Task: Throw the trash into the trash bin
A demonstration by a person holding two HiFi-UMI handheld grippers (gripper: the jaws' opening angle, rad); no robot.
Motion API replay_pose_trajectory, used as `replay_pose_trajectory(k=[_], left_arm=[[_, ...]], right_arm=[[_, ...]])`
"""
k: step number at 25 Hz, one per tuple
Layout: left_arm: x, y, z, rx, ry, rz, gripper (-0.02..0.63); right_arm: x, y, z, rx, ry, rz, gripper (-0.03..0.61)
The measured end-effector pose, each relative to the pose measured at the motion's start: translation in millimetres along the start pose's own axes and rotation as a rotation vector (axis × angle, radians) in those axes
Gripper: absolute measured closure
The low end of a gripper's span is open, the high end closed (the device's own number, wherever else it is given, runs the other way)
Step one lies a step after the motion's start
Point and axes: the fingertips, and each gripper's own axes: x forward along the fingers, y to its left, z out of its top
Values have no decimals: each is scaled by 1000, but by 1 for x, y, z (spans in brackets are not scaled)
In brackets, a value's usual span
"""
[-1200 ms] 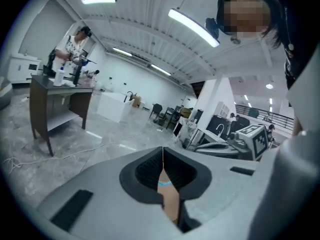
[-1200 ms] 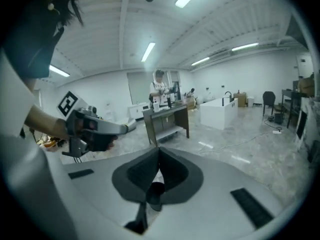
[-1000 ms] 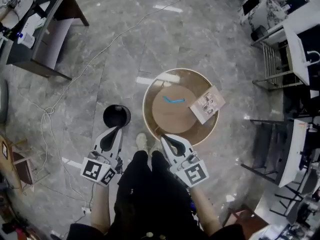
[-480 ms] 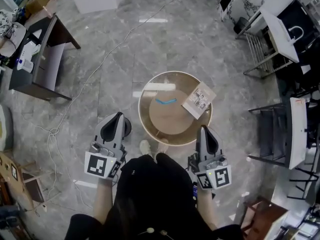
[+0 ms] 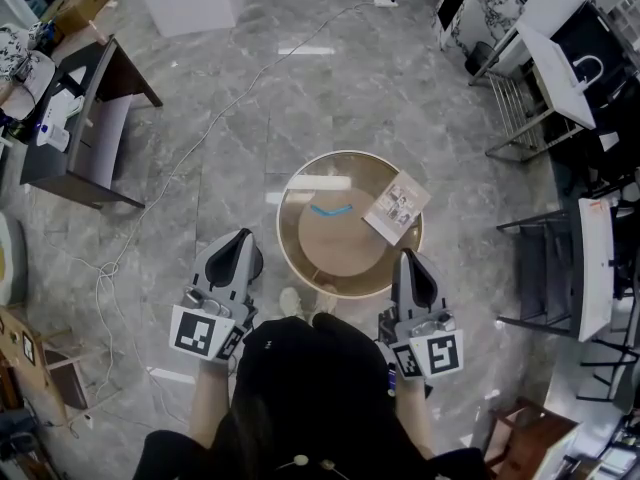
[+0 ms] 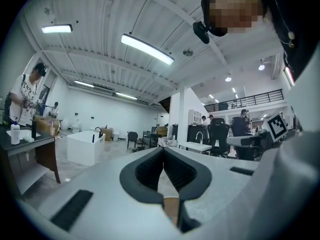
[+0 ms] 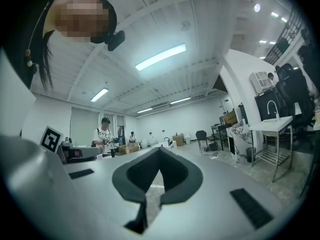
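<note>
Left gripper and right gripper are closed matte grey wedges.

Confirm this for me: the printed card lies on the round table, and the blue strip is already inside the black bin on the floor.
Wrong on one point: the blue strip is not in the black bin. It lies on the round table, to the left of the printed card. The head view shows this. The rest stands: the card is on the table, and the bin stands on the floor.
</note>
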Motion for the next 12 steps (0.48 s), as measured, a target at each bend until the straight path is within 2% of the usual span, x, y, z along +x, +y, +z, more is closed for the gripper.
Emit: replay_pose_trajectory(k=[12], left_arm=[[-4, 10, 1, -11, -2, 25, 606]], right_arm=[[6, -1, -1, -23, 18, 7, 577]])
